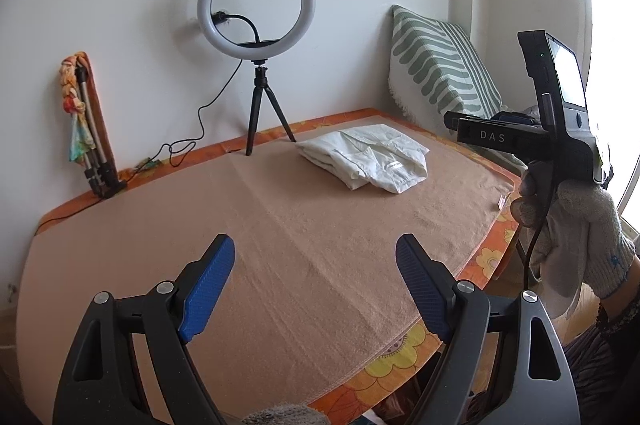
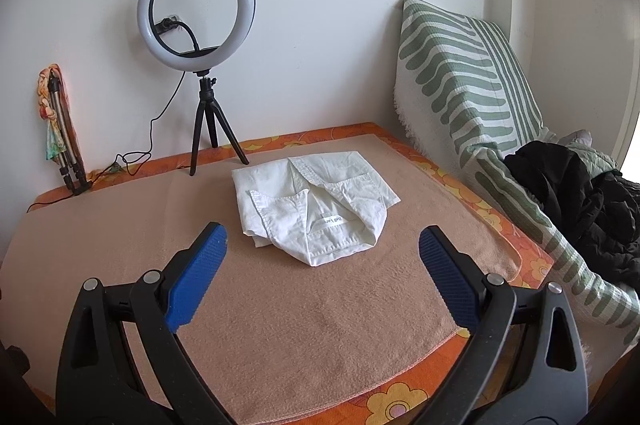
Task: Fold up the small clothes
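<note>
A small white shirt [image 2: 316, 205] lies folded into a compact bundle, collar toward me, on the tan towel [image 2: 300, 325] that covers the table. It also shows in the left wrist view [image 1: 366, 155], far right of centre. My left gripper [image 1: 316, 249] is open and empty, held above the towel well short of the shirt. My right gripper [image 2: 322, 237] is open and empty, its blue pads either side of the shirt's near edge, above it. The right gripper's body [image 1: 560, 121] shows at the right of the left wrist view, in a gloved hand.
A ring light on a black tripod [image 2: 200, 65] stands at the back of the table, its cable trailing left. A folded tripod wrapped in cloth [image 2: 60, 129] leans on the wall. A green striped cushion [image 2: 460, 73] and dark clothes [image 2: 580, 197] lie at the right.
</note>
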`<state>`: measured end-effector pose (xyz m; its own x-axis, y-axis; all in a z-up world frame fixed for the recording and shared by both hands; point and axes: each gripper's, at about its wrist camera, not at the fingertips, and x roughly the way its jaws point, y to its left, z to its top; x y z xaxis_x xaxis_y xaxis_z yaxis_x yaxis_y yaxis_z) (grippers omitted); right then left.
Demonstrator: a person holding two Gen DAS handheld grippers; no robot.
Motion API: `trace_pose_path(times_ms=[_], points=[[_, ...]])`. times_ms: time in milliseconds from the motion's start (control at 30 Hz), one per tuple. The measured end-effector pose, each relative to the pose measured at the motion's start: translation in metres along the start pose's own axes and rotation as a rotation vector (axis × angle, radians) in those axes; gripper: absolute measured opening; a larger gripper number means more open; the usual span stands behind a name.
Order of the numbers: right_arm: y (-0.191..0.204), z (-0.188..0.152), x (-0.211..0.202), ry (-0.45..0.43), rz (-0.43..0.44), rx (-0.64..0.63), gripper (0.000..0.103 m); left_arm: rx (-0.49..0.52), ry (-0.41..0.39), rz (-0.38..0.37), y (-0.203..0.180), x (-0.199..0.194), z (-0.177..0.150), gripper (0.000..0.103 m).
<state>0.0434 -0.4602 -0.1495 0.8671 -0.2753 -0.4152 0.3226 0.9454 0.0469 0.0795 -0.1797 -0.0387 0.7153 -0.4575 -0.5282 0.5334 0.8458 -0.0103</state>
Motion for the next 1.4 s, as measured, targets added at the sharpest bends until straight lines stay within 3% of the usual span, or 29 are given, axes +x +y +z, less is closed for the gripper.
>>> trace_pose_path(times_ms=[133, 800, 1400], points=[[-0.001, -0.001, -0.007, -0.031, -0.033, -0.018, 0.098, -0.006, 0.001, 0.002, 0.0, -0.001, -0.002, 0.083], [-0.003, -0.006, -0.012, -0.024, -0.012, -0.007, 0.098, 0.01, -0.021, 0.003, 0.0, -0.012, -0.002, 0.084], [0.001, -0.015, -0.018, 0.001, -0.017, 0.008, 0.098, 0.018, 0.005, -0.008, -0.003, -0.006, -0.004, 0.084]])
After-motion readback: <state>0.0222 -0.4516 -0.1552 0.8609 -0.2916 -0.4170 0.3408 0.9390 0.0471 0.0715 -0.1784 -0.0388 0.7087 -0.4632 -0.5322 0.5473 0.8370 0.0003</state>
